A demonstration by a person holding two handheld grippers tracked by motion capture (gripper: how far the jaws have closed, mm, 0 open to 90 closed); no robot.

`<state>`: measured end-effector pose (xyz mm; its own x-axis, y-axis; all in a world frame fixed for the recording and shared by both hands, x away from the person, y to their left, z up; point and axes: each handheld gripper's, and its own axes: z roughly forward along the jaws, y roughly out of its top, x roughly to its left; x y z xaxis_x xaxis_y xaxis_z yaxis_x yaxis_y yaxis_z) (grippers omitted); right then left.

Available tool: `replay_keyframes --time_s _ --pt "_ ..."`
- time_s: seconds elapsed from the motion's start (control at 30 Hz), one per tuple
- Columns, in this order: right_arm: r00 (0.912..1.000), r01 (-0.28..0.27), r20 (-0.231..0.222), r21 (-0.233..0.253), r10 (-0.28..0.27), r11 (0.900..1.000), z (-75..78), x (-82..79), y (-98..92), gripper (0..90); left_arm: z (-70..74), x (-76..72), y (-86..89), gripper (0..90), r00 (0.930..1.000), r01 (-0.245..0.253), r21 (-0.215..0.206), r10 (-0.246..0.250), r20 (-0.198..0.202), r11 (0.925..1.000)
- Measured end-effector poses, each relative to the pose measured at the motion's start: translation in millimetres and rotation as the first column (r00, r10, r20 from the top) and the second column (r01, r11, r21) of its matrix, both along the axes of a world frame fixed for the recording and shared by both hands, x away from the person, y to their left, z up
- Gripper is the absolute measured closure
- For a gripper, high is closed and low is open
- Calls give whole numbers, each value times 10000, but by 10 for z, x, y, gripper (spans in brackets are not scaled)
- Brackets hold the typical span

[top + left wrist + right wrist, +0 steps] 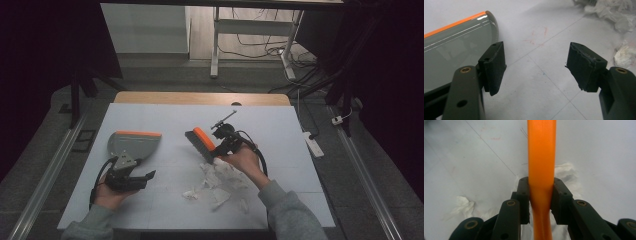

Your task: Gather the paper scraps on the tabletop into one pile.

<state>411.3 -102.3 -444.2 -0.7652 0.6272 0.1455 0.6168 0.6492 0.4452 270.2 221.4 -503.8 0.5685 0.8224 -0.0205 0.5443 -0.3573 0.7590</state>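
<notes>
A grey dustpan (131,145) with an orange front lip lies on the white table at the left; its curved corner (461,42) appears beside my left jaw. My left gripper (136,179) rests just below the pan, jaws wide open with bare table between them (535,67). My right gripper (223,148) is shut on the orange handle (541,170) of a small hand brush (201,141), whose dark bristles point up and left over the table's middle. Crumpled white tissue scraps (216,181) lie under and below the brush.
The white sheet (270,125) covers a wooden table. More tissue bits (624,53) lie to the right of my left gripper. A power strip (313,142) and cables sit on the floor at the right; a desk frame stands beyond the far edge.
</notes>
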Motion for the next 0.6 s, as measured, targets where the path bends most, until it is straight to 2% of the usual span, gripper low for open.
replay_keyframes --time_s 0.17,0.3,0.37,0.43,0.53,0.6 --pt "9989 -276 400 817 244 9963 261 -111 -71 717 0 1 7 324 10000 -40 -16 40 -24 10000" --pt "9959 -699 655 1120 628 9913 375 -199 -18 716 -2 -6 3 324 10000 -36 -11 36 -12 10000" --pt "9950 -905 540 1234 843 9882 375 -251 41 717 -1 -8 6 324 10000 -39 -30 39 -2 10000" --pt "9923 -1216 375 1140 1180 9860 341 -310 106 716 1 -9 13 325 10000 -45 -37 45 8 10000" --pt "9836 -1797 45 959 1801 9790 264 -452 216 717 0 -5 25 324 10000 -63 -27 63 5 10000" --pt "9748 -2207 -141 886 2228 9713 223 -551 269 717 2 -7 40 324 10000 -98 -69 98 9 9999"
